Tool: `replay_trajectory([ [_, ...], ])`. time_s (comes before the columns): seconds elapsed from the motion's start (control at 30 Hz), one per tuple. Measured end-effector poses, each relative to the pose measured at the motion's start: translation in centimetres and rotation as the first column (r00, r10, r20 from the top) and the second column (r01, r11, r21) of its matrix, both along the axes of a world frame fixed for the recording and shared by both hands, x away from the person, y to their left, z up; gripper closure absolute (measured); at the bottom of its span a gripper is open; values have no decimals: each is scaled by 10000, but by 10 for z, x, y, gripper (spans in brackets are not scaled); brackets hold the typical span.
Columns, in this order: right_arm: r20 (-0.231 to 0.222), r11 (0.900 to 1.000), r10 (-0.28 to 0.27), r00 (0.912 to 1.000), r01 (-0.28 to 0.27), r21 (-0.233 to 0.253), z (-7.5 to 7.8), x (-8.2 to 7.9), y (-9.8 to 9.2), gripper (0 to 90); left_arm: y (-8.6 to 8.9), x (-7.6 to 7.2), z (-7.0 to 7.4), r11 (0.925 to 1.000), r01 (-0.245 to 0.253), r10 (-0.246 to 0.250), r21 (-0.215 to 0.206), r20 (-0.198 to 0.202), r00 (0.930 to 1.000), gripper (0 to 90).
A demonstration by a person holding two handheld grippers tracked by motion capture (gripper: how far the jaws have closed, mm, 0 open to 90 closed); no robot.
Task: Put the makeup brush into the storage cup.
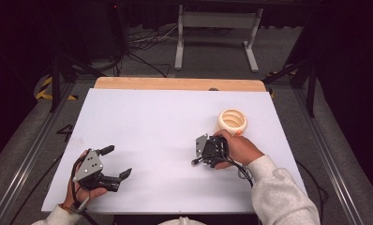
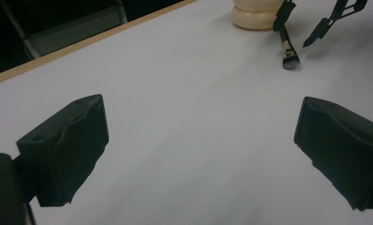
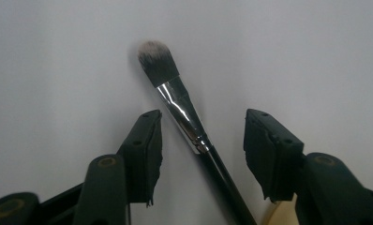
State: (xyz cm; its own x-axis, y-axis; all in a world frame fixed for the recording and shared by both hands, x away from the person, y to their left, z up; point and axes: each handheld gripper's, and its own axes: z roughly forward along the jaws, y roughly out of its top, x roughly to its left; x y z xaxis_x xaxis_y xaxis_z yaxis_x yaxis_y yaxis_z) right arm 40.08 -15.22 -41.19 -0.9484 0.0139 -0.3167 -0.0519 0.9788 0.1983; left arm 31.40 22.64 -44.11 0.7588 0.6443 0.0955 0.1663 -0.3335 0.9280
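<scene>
A makeup brush [image 3: 175, 91] with dark bristles, a silver ferrule and a black handle lies on the white table [image 1: 166, 122]. My right gripper [image 3: 203, 140] is open, with one jaw on each side of the handle and a gap at both. In the high view the right gripper [image 1: 201, 157] is just in front of a cream ribbed pot [image 1: 232, 121]. My left gripper [image 1: 119, 161] is open with nothing in it at the near left. In the left gripper view its jaws [image 2: 198, 150] frame bare table, with the brush [image 2: 288, 54] and pot [image 2: 255, 14] far off.
The table's wooden far edge [image 1: 175, 84] runs along the back. Beyond it stand a metal frame [image 1: 217, 28] and floor cables [image 1: 147, 44]. Rails run along both sides of the table.
</scene>
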Motion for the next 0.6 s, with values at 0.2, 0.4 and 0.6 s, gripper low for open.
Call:
replay_trajectory([
  [0.2, -467, 9973, 163, 9988, -196, -711, -9, 10, 6, 523, 0, 0, 0, 10000, -10, 10, 17, 11, 10000, 42],
  [0.4, -1552, 9959, 155, 9878, -290, -855, -8, 20, 9, 638, 0, 0, 0, 10000, 11, -11, 40, -3, 10000, 42],
  [0.6, -2194, 9941, -18, 9756, -220, -1058, -9, 22, 11, 758, 1, 0, 0, 10000, 14, -14, 69, 40, 10000, 43],
])
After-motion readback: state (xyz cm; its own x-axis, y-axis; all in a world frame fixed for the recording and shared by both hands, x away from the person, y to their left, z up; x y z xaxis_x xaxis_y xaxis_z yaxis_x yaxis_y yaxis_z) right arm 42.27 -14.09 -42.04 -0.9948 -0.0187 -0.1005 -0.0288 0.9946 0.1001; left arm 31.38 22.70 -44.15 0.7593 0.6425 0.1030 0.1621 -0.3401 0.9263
